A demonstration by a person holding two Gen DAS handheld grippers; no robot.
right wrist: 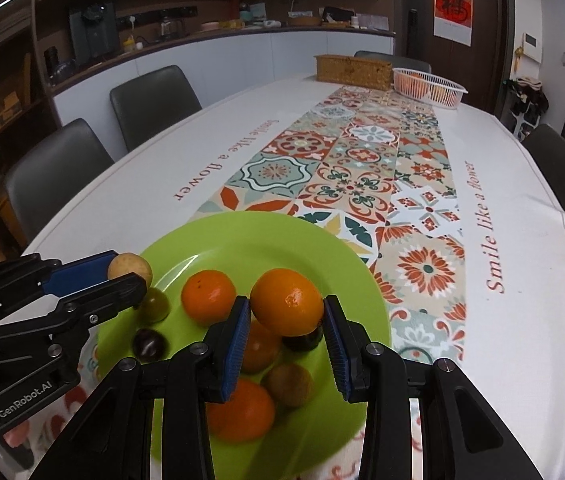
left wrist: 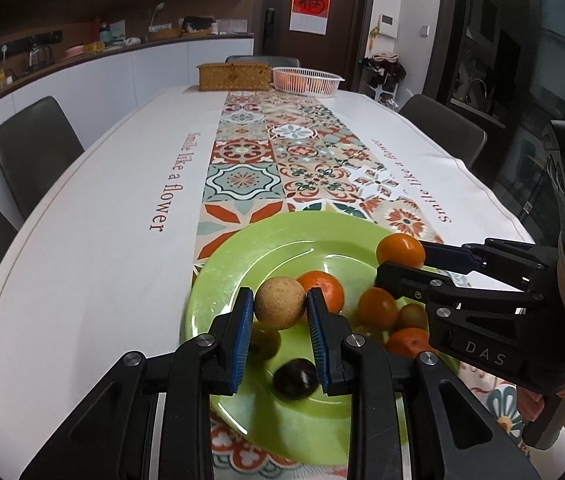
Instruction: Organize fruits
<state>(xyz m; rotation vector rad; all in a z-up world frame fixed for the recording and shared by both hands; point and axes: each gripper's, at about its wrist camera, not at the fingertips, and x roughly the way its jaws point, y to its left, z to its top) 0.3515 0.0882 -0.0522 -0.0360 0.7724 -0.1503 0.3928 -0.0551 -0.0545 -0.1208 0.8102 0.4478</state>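
Grippers of black plastic, each with two ribbed blue pads, hang above a glossy lime-green plate (left wrist: 218, 280). The left gripper (left wrist: 279, 308) is clamped on a round tan fruit (left wrist: 279, 303) with a matte, finely speckled skin; both pads press its sides. The right gripper (right wrist: 287, 312) is clamped on a smooth, shiny orange tangerine (right wrist: 286, 302), slightly flattened, dimpled at the stem end.

On the plate lie more round fruits: a tangerine (right wrist: 208, 298) near the middle, another tangerine (right wrist: 242, 410) at the near rim, a dark, glossy plum-like fruit (right wrist: 149, 345), a small olive-green fruit (right wrist: 156, 305) and a dull brown fruit (right wrist: 288, 384). Further fruits under the held tangerine are partly hidden.

The plate sits on a runner (left wrist: 250, 152) printed with tile patterns in red, teal and cream, laid along a white tablecloth (left wrist: 94, 216) with lettering. At the far end stand a rectangular woven box (left wrist: 234, 76) and a white slatted plastic basket (left wrist: 306, 79), just beside each other. Dark padded chairs (left wrist: 34, 148) surround the table.
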